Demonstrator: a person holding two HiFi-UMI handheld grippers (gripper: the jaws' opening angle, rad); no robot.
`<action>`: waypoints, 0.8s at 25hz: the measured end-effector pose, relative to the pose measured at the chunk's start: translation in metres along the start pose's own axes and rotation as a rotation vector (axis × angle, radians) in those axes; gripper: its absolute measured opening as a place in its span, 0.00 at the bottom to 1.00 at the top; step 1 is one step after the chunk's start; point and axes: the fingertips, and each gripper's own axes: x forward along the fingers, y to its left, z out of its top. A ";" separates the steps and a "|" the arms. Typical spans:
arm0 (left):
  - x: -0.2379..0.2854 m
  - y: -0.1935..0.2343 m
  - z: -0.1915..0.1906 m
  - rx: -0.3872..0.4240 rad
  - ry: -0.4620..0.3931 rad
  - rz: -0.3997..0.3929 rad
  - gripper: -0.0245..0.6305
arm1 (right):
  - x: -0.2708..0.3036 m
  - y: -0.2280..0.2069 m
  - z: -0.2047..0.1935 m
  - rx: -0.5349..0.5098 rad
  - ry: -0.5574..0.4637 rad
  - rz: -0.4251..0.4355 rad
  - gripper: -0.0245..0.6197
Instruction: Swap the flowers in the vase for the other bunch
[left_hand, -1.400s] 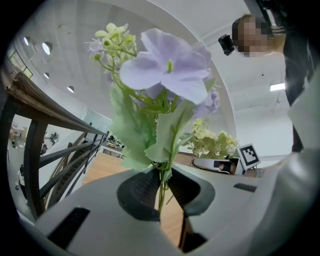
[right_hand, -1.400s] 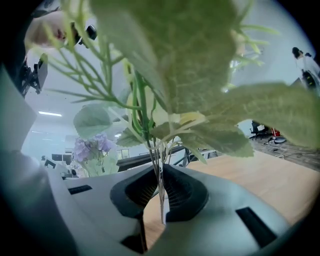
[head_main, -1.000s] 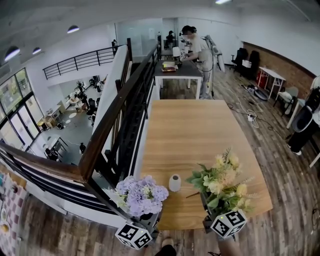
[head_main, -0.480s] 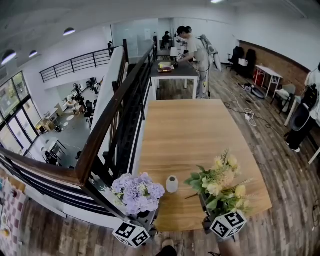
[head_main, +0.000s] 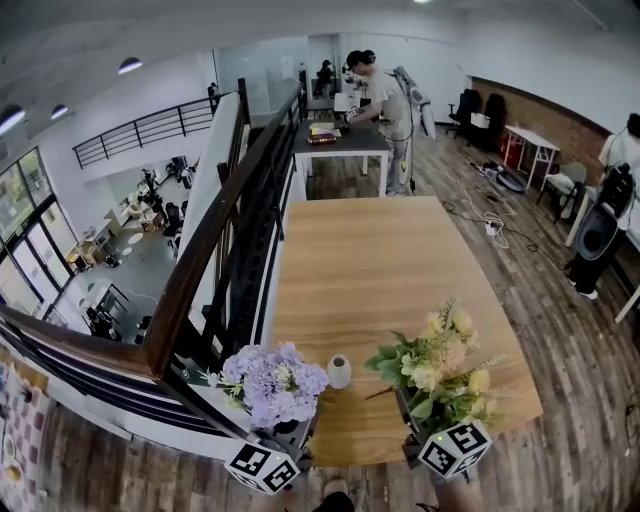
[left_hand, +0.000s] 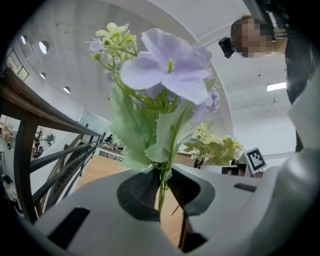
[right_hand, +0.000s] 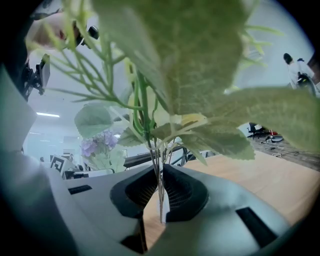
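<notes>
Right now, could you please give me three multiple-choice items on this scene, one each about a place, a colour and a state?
1. Where does the white vase stand?
A. On the floor
B. On the wooden table, near the person's edge
C. Between a gripper's jaws

2. What colour are the flowers held by the left gripper?
A. Red
B. Orange
C. Pale purple

3. What is the state of the right gripper?
A. Shut on the stems of the yellow-green bunch
B. Open and empty
C. Out of view

Answers:
1 B: the head view shows the vase upright on the wood, apart from both grippers.
2 C: the purple bunch rises from the left gripper's jaws.
3 A: the right gripper view shows the pads pressing on the thin stems.
</notes>
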 end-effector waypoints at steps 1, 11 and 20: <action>0.001 0.000 0.000 -0.001 0.001 0.001 0.12 | 0.000 -0.001 0.000 0.000 0.000 0.000 0.12; 0.000 -0.005 -0.001 0.013 0.007 0.006 0.11 | -0.004 0.002 0.004 0.001 -0.007 0.012 0.12; -0.004 -0.003 0.001 0.009 -0.004 -0.002 0.11 | -0.003 0.004 -0.005 0.005 -0.001 0.015 0.12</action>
